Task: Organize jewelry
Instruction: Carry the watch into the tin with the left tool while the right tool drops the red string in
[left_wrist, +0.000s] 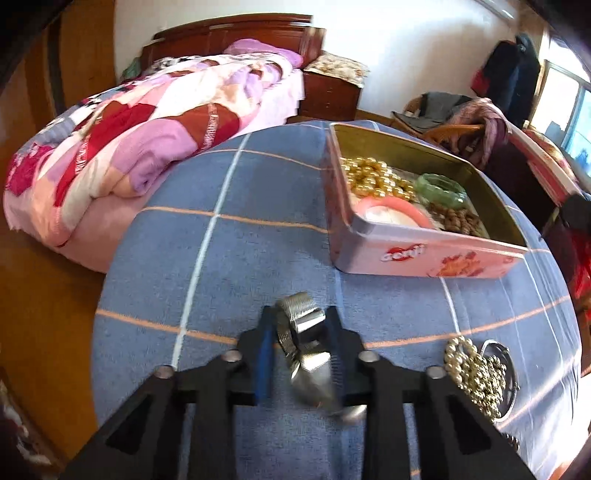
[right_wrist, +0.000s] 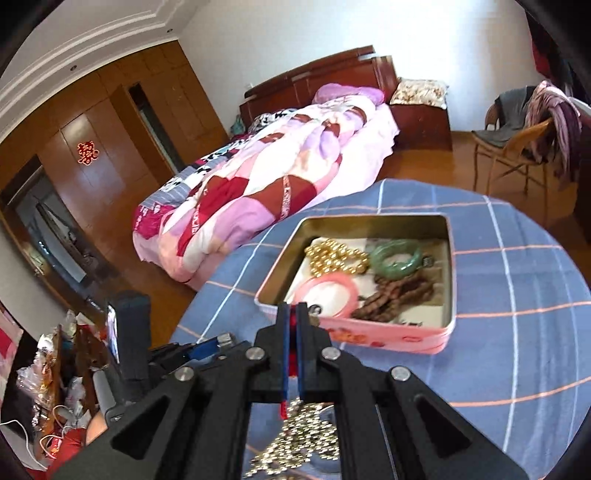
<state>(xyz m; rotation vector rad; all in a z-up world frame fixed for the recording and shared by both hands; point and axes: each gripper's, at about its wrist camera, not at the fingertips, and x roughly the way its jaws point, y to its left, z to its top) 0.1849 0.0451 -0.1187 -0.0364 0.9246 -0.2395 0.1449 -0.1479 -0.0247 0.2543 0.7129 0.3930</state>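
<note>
Firstly, surface: a round tabletop (left_wrist: 258, 258) under a blue cloth with white and orange check lines. Room: a bedroom with a wooden floor, a bed (right_wrist: 266, 177) with a pink and red patchwork quilt, a dark wood headboard, a nightstand, brown wardrobes along the far wall, and a chair (right_wrist: 517, 140) draped with clothes.

On the tabletop: an open pink tin (right_wrist: 388, 332), holding gold beads (right_wrist: 332, 258), a green bangle (right_wrist: 397, 256), a pink bangle (right_wrist: 328, 295) and a string of brown beads (right_wrist: 399, 295). Just beside the left gripper, loose on the cloth, lies a heap of small pale-gold beads (left_wrist: 476, 373) on a round shiny item (left_wrist: 506, 380), its kind not clear.

Hard to make out: the round item is mostly covered by the beads; the lower part of the watch is blurred; the right gripper's body hides much of the bead heap below it; clutter at the lower left of the right wrist view is too jumbled to list.

Left gripper (left_wrist: 301, 332): jaws narrow, closed on a silver metal watch (left_wrist: 306, 332) with a mesh band, held above the cloth short of the tin. Right gripper (right_wrist: 291, 325): jaws closed to a thin slit, a red strip (right_wrist: 283, 406) showing between them and hanging just below; its tips sit at the tin's near rim.
</note>
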